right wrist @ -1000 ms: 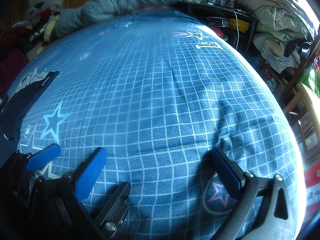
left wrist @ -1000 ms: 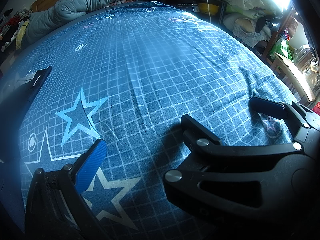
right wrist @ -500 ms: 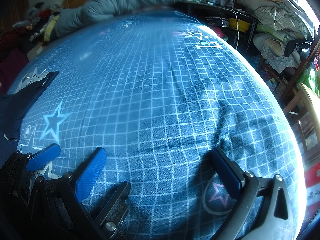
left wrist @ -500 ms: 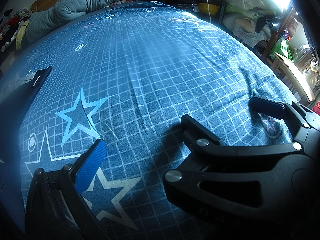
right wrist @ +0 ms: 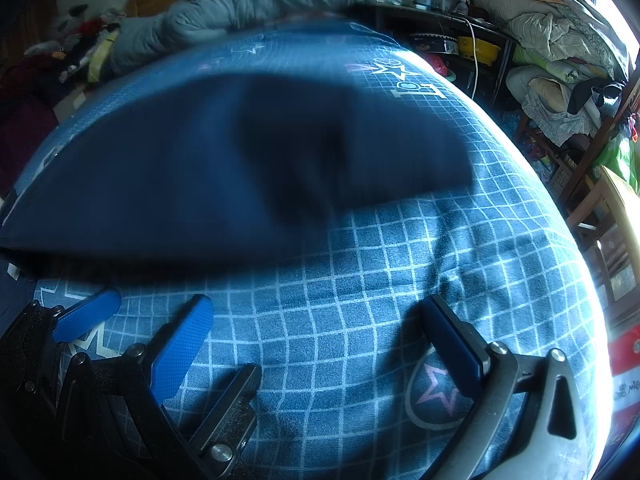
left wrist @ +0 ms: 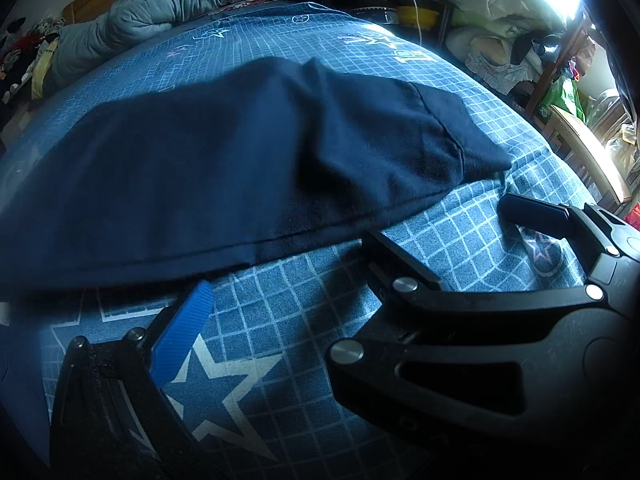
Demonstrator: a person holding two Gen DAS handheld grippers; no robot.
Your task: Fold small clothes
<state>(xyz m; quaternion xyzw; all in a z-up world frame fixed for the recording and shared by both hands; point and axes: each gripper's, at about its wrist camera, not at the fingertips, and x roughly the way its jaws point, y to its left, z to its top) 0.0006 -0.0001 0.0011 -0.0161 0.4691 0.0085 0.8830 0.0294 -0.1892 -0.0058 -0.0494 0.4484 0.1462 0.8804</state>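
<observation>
1. One dark navy garment [left wrist: 248, 152] lay spread across the blue checked bedspread [left wrist: 460, 240], blurred in your right view.
2. Your left gripper [left wrist: 280, 276] sat just before its hem, jaws apart, empty.
3. Your right gripper [right wrist: 320, 320] was likewise spread, holding nothing.

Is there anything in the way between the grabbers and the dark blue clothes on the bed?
Nothing visible is. Only bare checked bedsheet lies between the open right gripper and the navy garment. The open left gripper sits right at the garment's near hem.
</observation>
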